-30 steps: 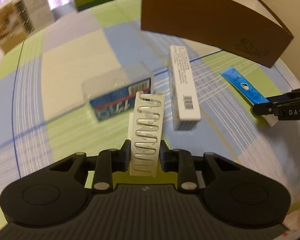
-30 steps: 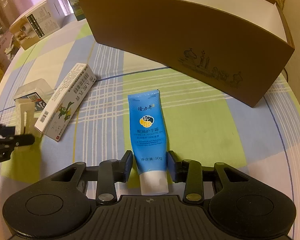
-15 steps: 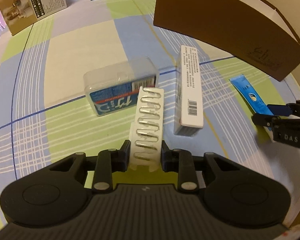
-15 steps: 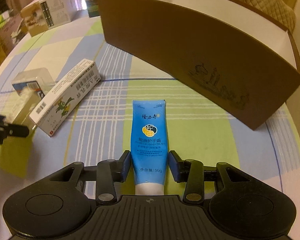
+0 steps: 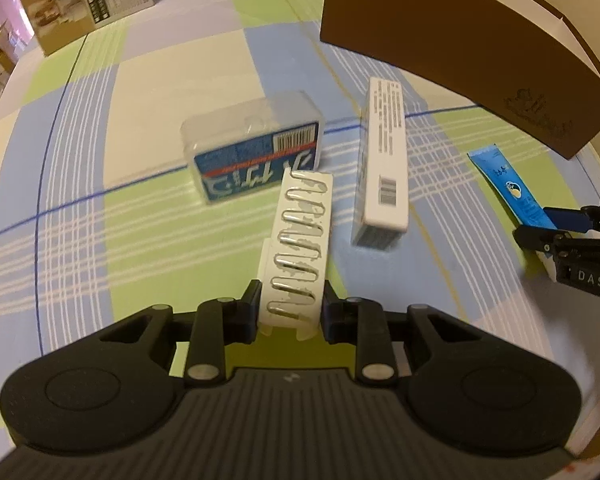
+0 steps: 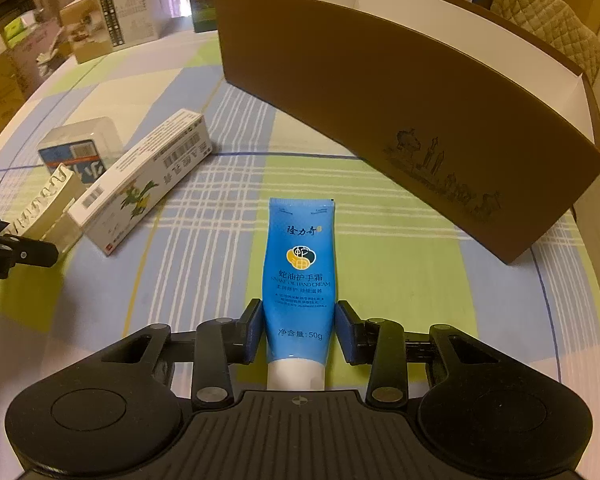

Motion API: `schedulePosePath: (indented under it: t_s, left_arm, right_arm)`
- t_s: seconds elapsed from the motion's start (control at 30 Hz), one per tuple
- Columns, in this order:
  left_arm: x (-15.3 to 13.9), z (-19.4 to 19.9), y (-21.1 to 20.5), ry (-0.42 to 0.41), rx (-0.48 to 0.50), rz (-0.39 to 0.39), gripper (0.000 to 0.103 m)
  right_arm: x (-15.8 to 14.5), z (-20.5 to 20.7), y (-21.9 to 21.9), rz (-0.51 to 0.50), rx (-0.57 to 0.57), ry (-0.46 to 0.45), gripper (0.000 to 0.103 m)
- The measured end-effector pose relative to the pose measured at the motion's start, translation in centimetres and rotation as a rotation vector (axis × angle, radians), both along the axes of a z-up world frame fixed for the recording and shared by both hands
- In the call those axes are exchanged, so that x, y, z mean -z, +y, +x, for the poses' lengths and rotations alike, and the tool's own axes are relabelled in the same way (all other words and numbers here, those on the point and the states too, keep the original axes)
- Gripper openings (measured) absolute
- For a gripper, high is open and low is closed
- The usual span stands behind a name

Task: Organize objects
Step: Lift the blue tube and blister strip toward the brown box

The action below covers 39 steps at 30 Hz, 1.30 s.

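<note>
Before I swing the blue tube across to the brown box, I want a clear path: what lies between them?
Only bare checked cloth. In the right wrist view, nothing sits between the blue tube and the brown box.

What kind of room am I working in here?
Probably a home room, maybe a dining or storage corner: a checked tablecloth, a quilted chair back, and stacked cartons at the left.

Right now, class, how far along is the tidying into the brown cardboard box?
Done: nothing shows inside the brown cardboard box.

In hand: the left gripper clamps the white blister strip of pills; the right gripper brackets the blue hand-cream tube.

Left: the clear plastic case and long white carton lie on the checked cloth.
</note>
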<state>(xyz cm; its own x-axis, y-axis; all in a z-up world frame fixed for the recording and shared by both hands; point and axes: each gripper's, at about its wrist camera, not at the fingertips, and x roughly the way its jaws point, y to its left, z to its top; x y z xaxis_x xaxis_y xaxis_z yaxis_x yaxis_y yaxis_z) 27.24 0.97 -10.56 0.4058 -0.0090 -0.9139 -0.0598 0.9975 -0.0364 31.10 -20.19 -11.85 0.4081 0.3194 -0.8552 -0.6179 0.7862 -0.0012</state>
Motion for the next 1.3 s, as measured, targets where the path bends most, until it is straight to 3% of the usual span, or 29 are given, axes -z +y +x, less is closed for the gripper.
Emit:
schedulePosePath:
  t_s: [0.23,0.37,0.6,0.93,1.3]
  left_arm:
    - [-0.2,-0.8,-0.2,-0.007,0.003,0.0,0.025]
    - [-0.3,-0.3,-0.7,-0.016,0.007,0.012,0.031]
    - [-0.6,0.2,-0.8,-0.028,-0.008,0.029,0.024]
    - [-1.5,-0.9,-1.4,-0.04,-0.01,0.033,0.024]
    - [-4.3,-2.2,-2.0,-0.088,-0.023,0.025,0.023]
  right_arm:
    - [-0.1,-1.1,-0.7,0.001,-0.022,0.002,0.035]
    - [-0.1,-1.6,-1.1,0.002,-0.027,0.004,0.035]
    - [-0.1,-2.0,-1.5,0.003,-0.025,0.006,0.035]
    - [-0.3,-3.0,-2.8,0.006,-0.024,0.011,0.034]
    - [-3.7,-2.7,-4.2,0.094,-0.023,-0.024,0.034]
